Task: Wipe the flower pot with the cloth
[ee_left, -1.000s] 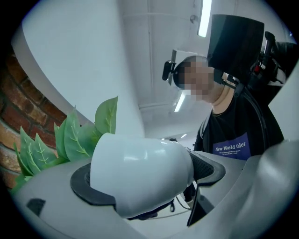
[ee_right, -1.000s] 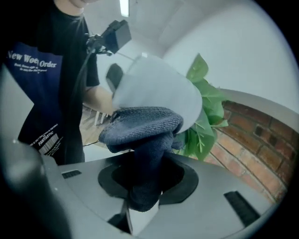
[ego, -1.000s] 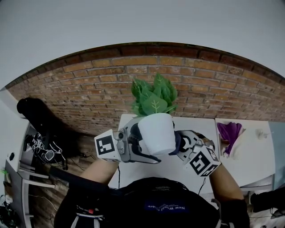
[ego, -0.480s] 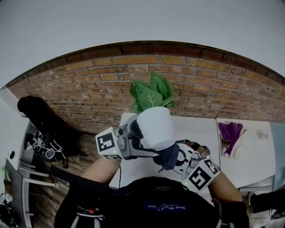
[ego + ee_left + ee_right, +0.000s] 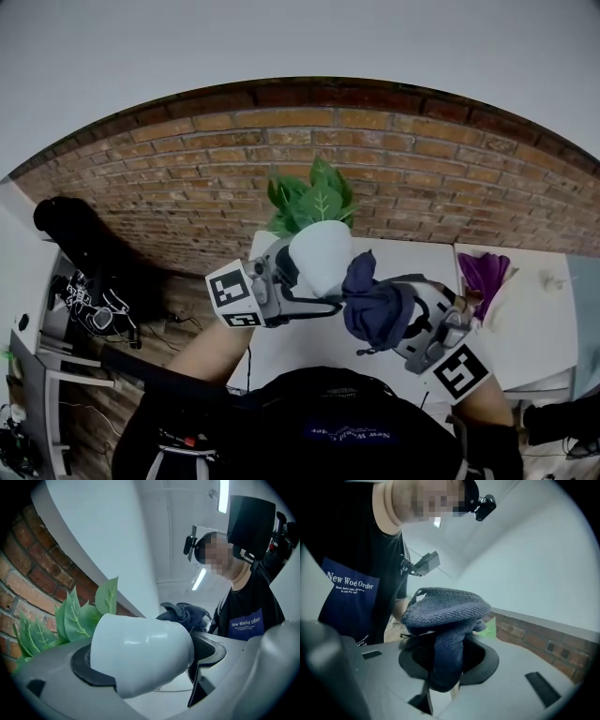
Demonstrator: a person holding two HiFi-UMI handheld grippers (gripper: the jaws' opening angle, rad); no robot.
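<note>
Flower pot (image 5: 322, 258): one white pot, held up in the air over the desk (image 5: 417, 258), tipped on its side, its green leaves (image 5: 314, 199) pointing toward the brick wall (image 5: 187, 187).
Left gripper (image 5: 309, 286): its fingers are closed on the pot's sides, one pad on each flank, carrying its whole weight.
Cloth (image 5: 375, 305): one dark blue knitted cloth, bunched up just to the right of the pot; whether it touches the pot's wall cannot be told.
Right gripper (image 5: 396, 315): fingers pinched tight on the cloth's lower fold, the rest of it mushrooming over the fingertips.
Step in hand: probably mid-wipe, with the cloth being brought to the pot's right side.
Next move: press the bunched cloth against the white wall and drag it along. The left fingers need to hold firm so the tipped pot does not twist, and the parts under the pads will need a re-grip to be reached.
Count: one pot, one plant, one wiping cloth, two grippers; one purple thing (image 5: 483, 277) lies well apart on the desk's right.
</note>
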